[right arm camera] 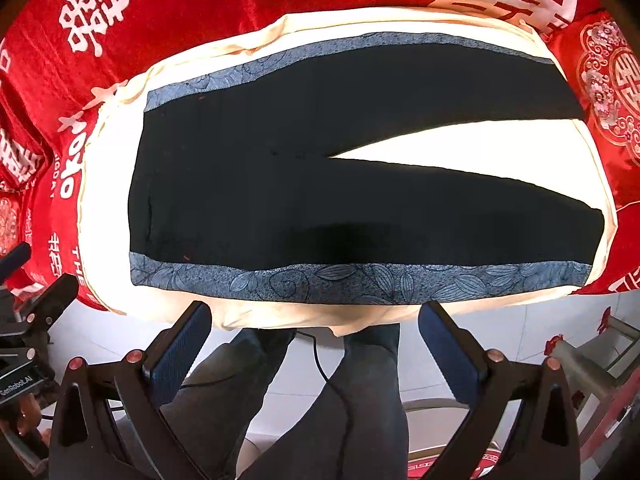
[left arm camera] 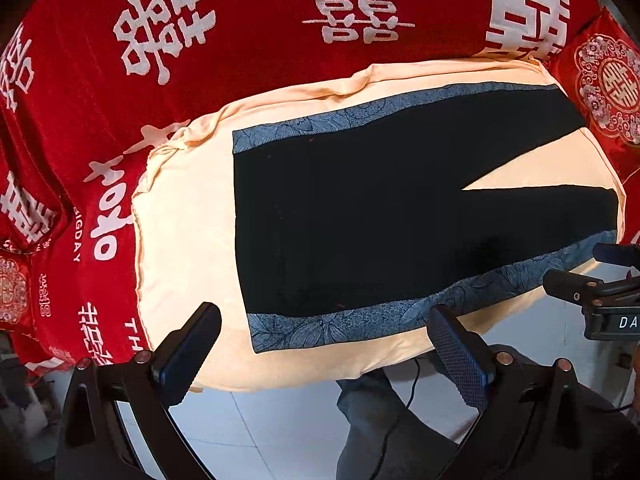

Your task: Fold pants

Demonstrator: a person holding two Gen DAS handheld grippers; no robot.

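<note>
1 pair of black pants [left arm camera: 360, 216] is counted, with 2 blue patterned side stripes [right arm camera: 360, 280] and 2 legs. 1 cream sheet [left arm camera: 184, 240], 1 red blanket [left arm camera: 248, 52], 2 grippers: left gripper [left arm camera: 326, 354], right gripper [right arm camera: 316, 346].

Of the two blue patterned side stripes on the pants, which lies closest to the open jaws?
The near stripe, along the cream cover's front edge just beyond the jaws; the other stripe runs along the far side, by the red blanket.
</note>
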